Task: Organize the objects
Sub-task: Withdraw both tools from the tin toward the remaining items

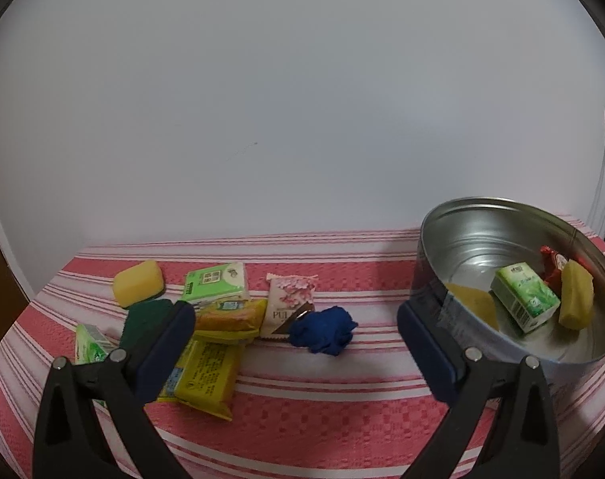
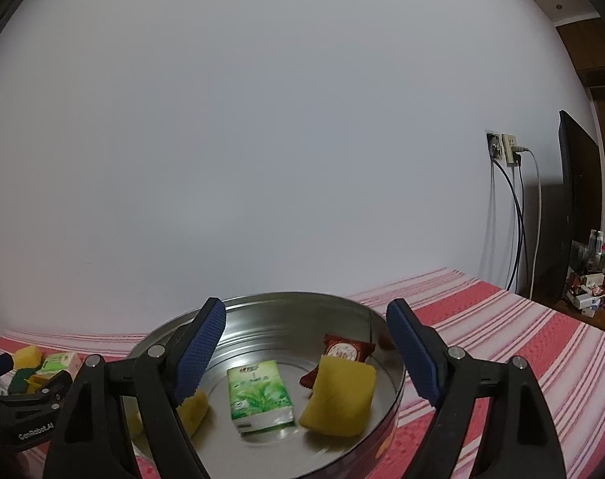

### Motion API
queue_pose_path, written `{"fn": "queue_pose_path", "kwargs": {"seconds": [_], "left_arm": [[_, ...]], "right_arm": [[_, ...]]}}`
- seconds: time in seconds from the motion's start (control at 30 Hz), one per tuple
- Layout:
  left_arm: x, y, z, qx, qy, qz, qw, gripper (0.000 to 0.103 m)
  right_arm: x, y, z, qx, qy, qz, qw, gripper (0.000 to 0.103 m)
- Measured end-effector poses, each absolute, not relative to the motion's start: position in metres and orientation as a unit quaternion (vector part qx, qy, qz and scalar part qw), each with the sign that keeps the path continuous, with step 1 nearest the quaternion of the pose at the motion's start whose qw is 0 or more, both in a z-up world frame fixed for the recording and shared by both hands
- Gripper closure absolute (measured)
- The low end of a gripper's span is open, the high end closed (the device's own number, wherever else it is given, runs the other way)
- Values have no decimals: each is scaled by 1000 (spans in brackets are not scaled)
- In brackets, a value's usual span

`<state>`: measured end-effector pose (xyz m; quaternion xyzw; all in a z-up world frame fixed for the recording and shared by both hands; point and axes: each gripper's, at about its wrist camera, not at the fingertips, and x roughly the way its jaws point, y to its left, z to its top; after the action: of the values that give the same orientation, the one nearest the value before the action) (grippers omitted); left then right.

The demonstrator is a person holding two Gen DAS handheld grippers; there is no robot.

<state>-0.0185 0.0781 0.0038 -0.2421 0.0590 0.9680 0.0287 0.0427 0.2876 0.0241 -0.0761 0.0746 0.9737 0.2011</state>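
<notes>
Round metal tin (image 2: pixel 262 311) on right part of striped worktop (image 1: pixel 302 419). Inside it: green tissue pack (image 2: pixel 260 395), yellow sponge (image 2: pixel 340 397) leaning on red snack packet (image 2: pixel 344 349), another yellow piece (image 2: pixel 192 409) by near wall.

Left of tin, loose pile on cloth: blue crumpled cloth (image 1: pixel 322 329), pink floral sachet (image 1: pixel 288 303), yellow packets (image 1: pixel 204 375), green-white tissue pack (image 1: pixel 216 281), yellow sponge with green pad (image 1: pixel 138 287).

My right gripper (image 2: pixel 306 349) over tin, jaws spread, nothing between. My left gripper (image 1: pixel 296 331) spread, empty, framing blue cloth.

hidden: green sponge (image 1: pixel 146 323) partly behind finger | unreadable: clutter (image 2: pixel 590 291), perhaps small boxes
</notes>
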Motion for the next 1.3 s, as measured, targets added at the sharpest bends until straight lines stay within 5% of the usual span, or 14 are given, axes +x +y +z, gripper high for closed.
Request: {"fn": "queue_pose_path", "kwargs": {"seconds": [1.3], "left_arm": [[-34, -47, -1, -276, 18, 960, -42, 1]], "right_arm": [[13, 164, 16, -124, 66, 986, 86, 19]]}}
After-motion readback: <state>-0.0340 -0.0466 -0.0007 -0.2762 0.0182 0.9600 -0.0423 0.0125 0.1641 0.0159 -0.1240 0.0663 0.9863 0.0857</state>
